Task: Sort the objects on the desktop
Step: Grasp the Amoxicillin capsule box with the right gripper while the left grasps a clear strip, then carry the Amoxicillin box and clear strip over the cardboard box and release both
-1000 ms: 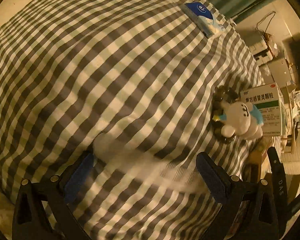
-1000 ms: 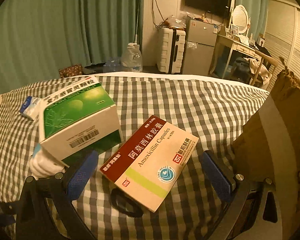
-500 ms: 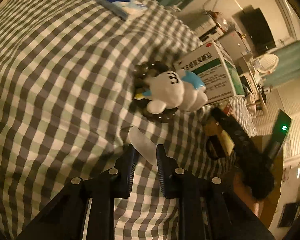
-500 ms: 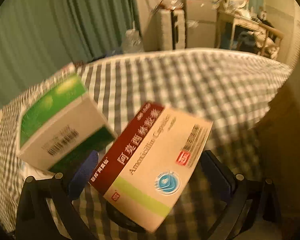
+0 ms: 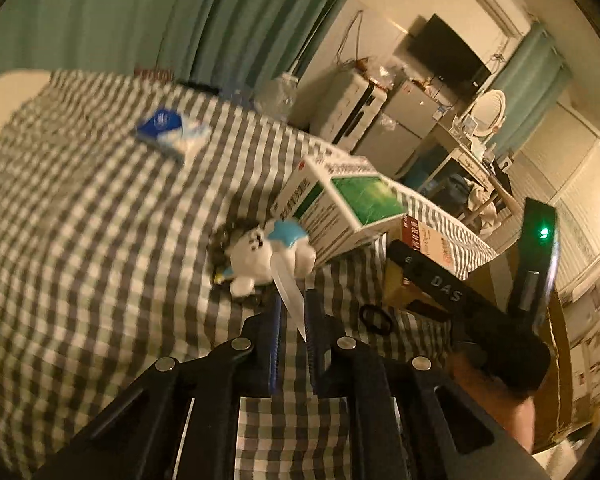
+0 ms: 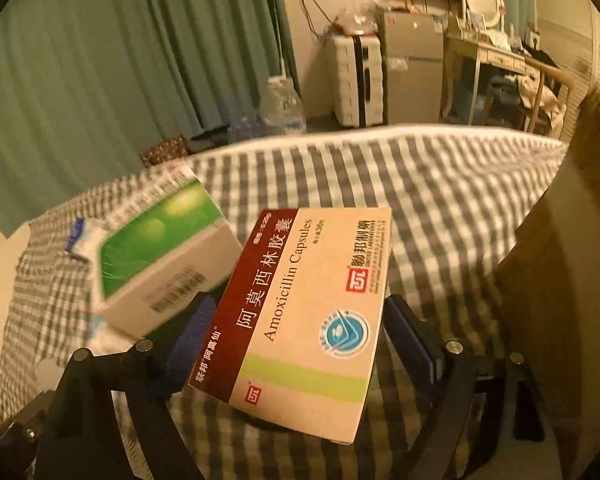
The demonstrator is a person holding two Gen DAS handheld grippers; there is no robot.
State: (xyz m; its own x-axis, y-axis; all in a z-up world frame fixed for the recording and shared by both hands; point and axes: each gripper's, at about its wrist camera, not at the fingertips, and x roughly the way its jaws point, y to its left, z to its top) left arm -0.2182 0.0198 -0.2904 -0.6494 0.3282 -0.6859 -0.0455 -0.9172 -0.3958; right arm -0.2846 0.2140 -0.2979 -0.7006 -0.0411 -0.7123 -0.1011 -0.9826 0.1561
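My left gripper (image 5: 294,304) is shut on a thin white plastic piece (image 5: 287,286) and holds it above the checked cloth (image 5: 80,240). Just beyond it lie a white plush toy with a blue bow (image 5: 268,254) on a ring of dark beads (image 5: 220,240), and a green-and-white medicine box (image 5: 340,208). My right gripper (image 6: 296,320) is shut on the Amoxicillin box (image 6: 308,312), lifted off the cloth (image 6: 440,208). The green box (image 6: 160,256) sits to its left. The right gripper also shows in the left wrist view (image 5: 452,296).
A blue-and-white tissue pack (image 5: 172,132) lies far back on the cloth, also in the right wrist view (image 6: 80,236). A black ring (image 5: 375,318) lies on the cloth. A cardboard box wall (image 6: 572,280) rises at the right. Curtains, suitcase and desk stand behind.
My left gripper closed on the white plastic piece and lifted it, swinging toward the plush toy. My right gripper closed on the Amoxicillin box and raised it off the cloth.
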